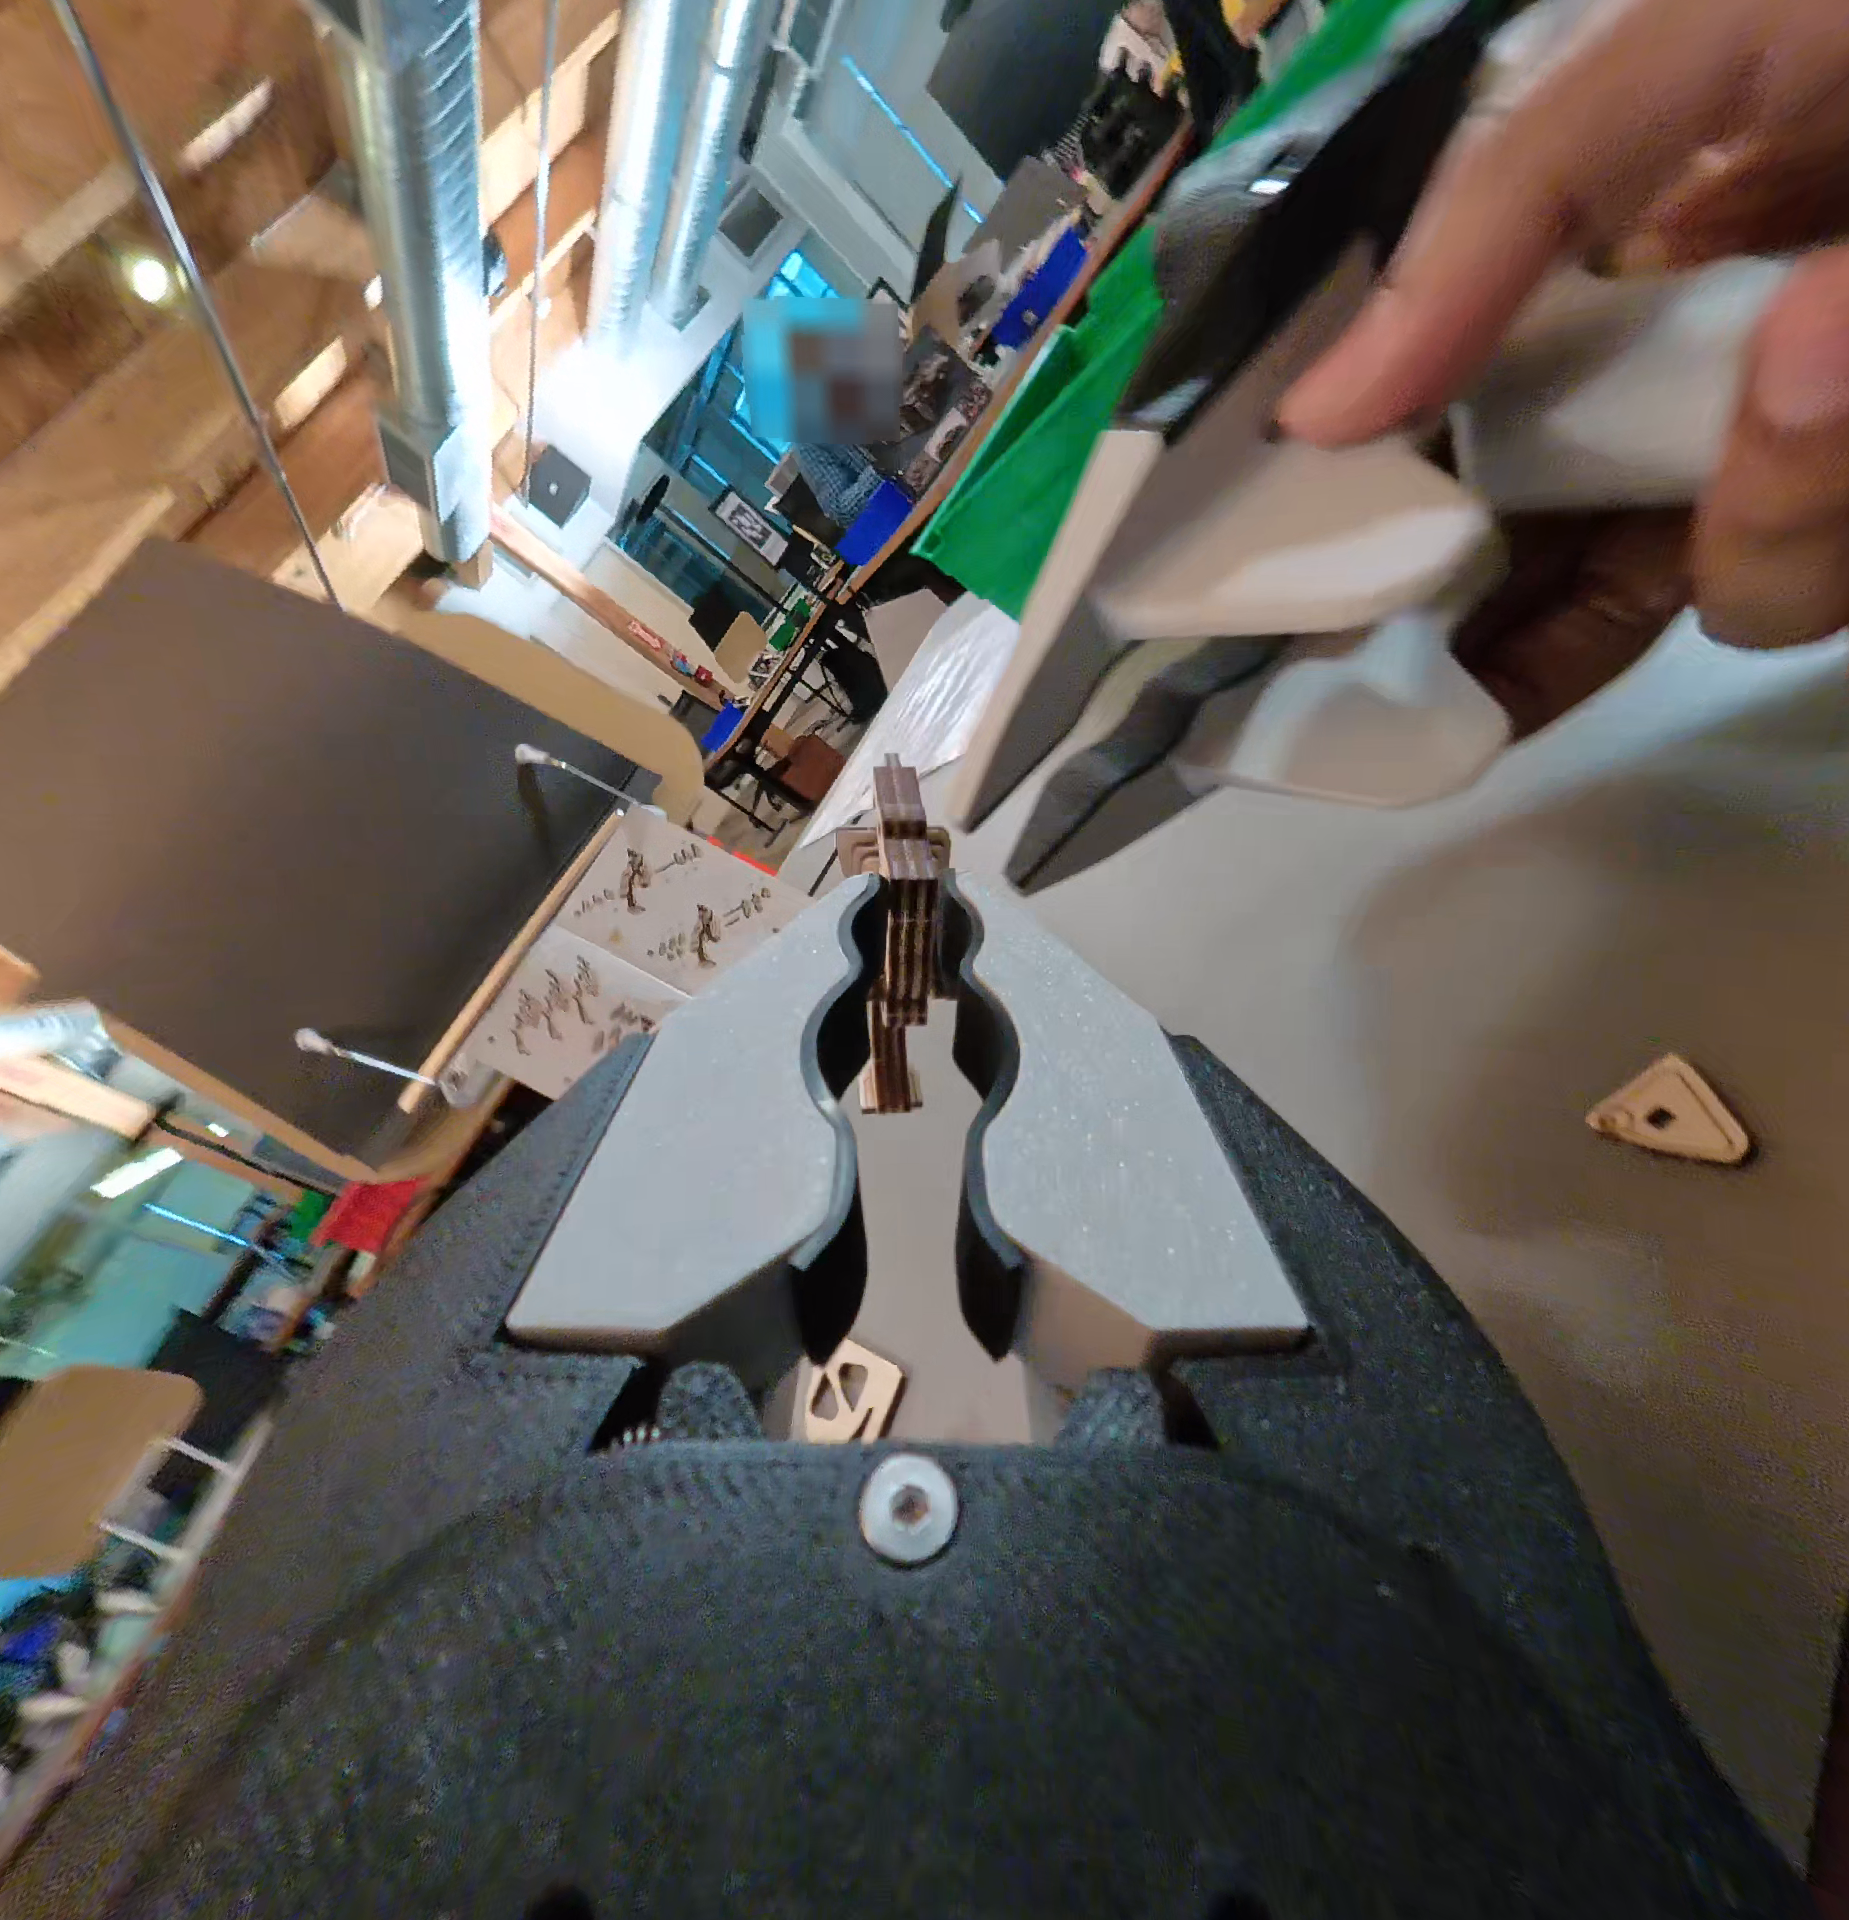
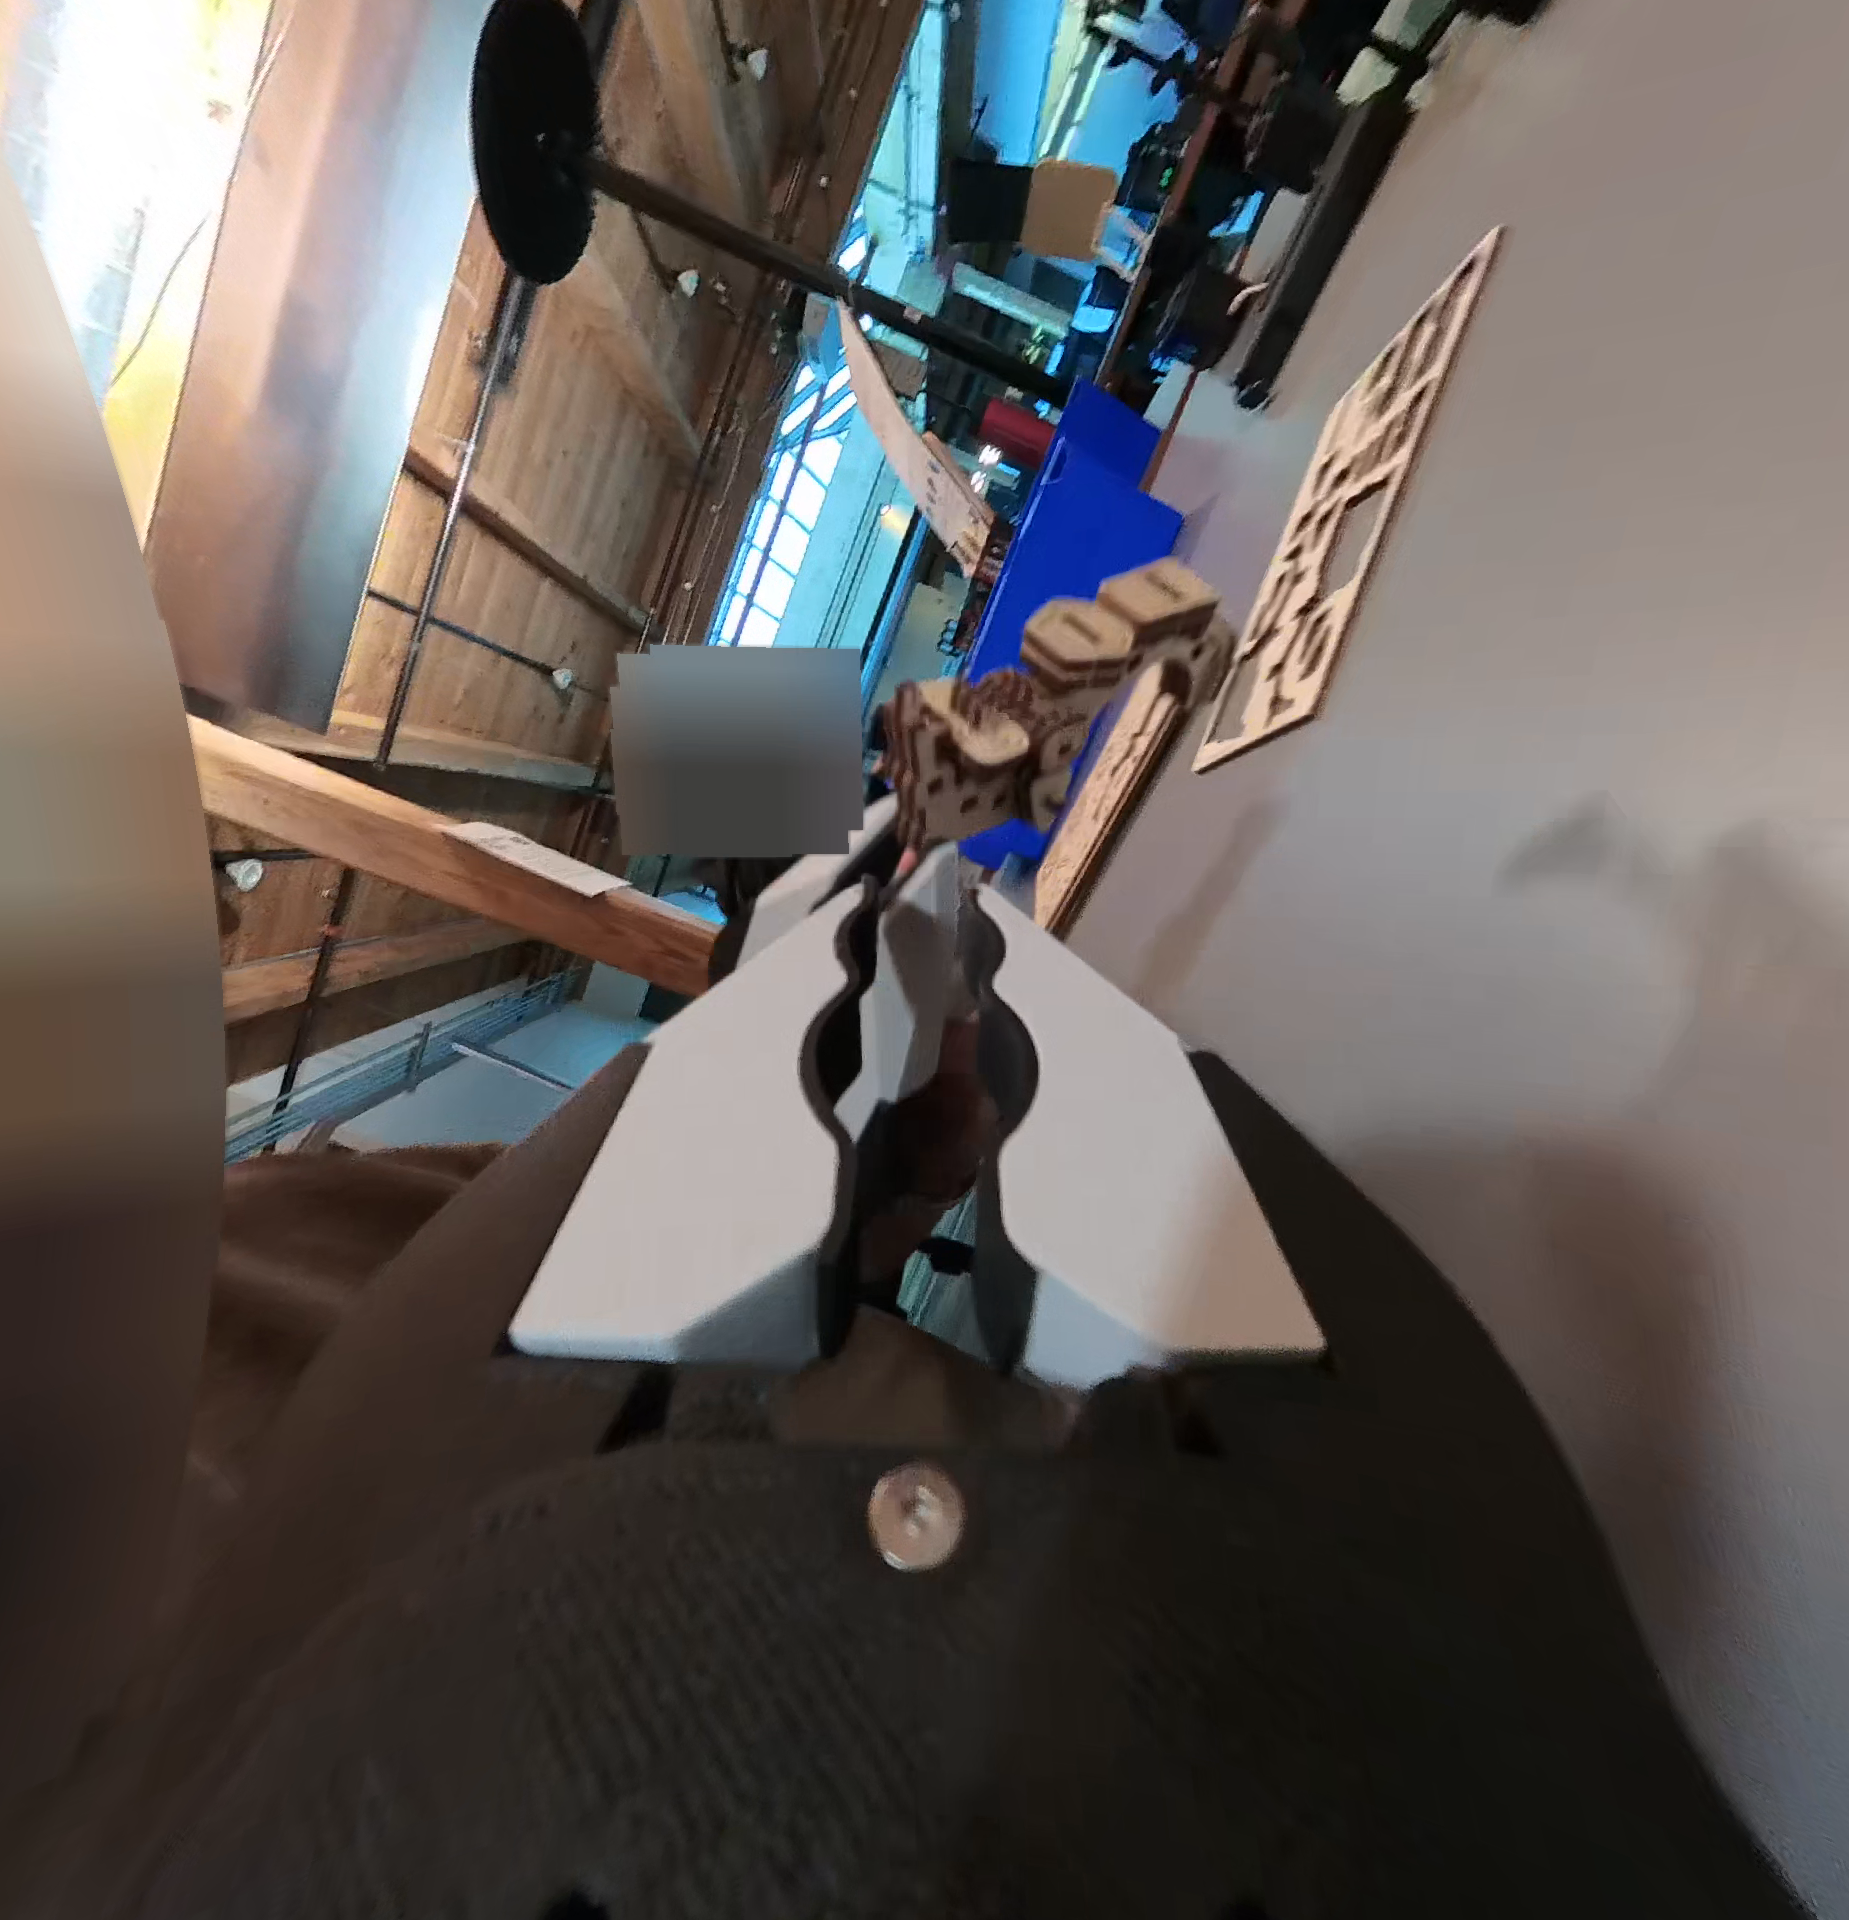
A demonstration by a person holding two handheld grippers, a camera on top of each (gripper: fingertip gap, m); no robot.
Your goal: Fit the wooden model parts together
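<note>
The left gripper (image 1: 907,914) is clamped on a wooden part (image 1: 902,971), a stack of thin plywood layers seen edge-on, pinched between the tips of the two grey fingers (image 1: 733,1122) and sticking out past them. The part hangs above a pale grey table (image 1: 1522,1299). A small triangular wooden piece (image 1: 1668,1124) with a dark hole lies on the table to the right, well apart from the gripper, and another flat cut-out piece (image 1: 849,1403) shows on the table in the gap near the finger roots. At upper right the right gripper (image 1: 1013,831) comes in blurred, its tips near the held part, with a hand (image 1: 1678,208) wrapped around its body; whether it touches the part cannot be told here. Sheets with printed figures (image 1: 639,966) lie at the table's far edge. In the right wrist view, itself blurred, the right gripper (image 2: 920,904) has its fingers (image 2: 712,1143) set close with a narrow gap, and nothing can be made out between the tips, so I cannot tell whether it grips anything. Just past those tips stands a partly built wooden model (image 2: 1055,717), and beside it a plywood sheet (image 2: 1346,499) with cut-out holes lies on the table (image 2: 1522,1039). A blue box (image 2: 1086,520) sits behind the model.
</note>
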